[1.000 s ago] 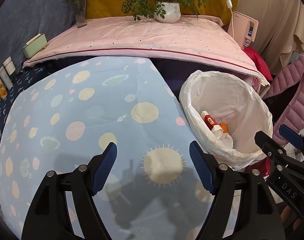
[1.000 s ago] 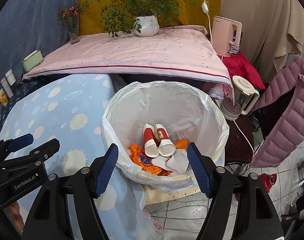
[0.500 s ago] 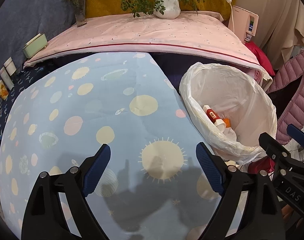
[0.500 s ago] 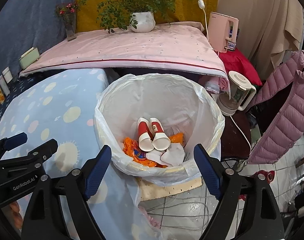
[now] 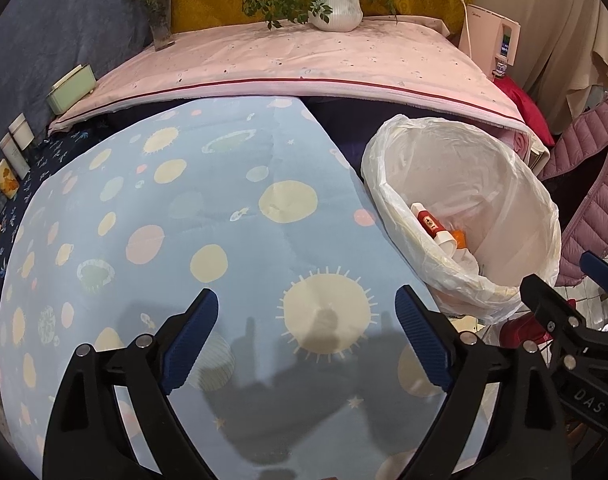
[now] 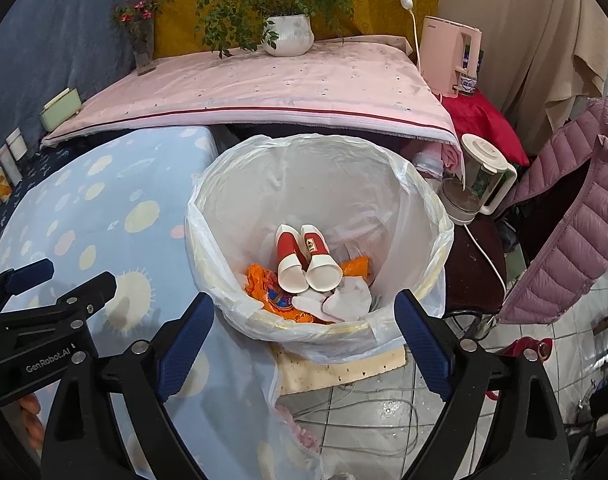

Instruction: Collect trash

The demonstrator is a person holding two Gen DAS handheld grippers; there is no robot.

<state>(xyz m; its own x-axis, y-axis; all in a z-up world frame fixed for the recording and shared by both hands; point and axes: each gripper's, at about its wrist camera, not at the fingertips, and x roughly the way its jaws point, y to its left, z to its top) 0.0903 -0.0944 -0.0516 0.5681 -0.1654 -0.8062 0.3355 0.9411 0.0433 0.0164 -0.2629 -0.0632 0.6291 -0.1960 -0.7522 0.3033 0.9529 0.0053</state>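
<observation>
A bin lined with a white plastic bag [image 6: 419, 208] stands on the floor beside the table; it also shows in the left wrist view [image 5: 515, 184]. Inside lie two red-and-white paper cups [image 6: 307, 260], an orange wrapper [image 6: 272, 296] and crumpled white tissue [image 6: 343, 300]. My right gripper [image 6: 304, 344] is open and empty, above the bin's near rim. My left gripper [image 5: 305, 340] is open and empty, above the blue tablecloth with sun and planet prints [image 5: 184, 220].
A pink-covered surface [image 6: 264, 84] at the back holds a potted plant [image 6: 288, 34], a flower vase [image 6: 142, 48] and a pink kettle [image 6: 451, 56]. A white blender jug [image 6: 475, 176], a pink puffer jacket [image 6: 575, 220] and floor cables [image 6: 363, 412] lie right of the bin.
Both grippers have opened wider and drawn back slightly. The trash in the bin has not moved.
</observation>
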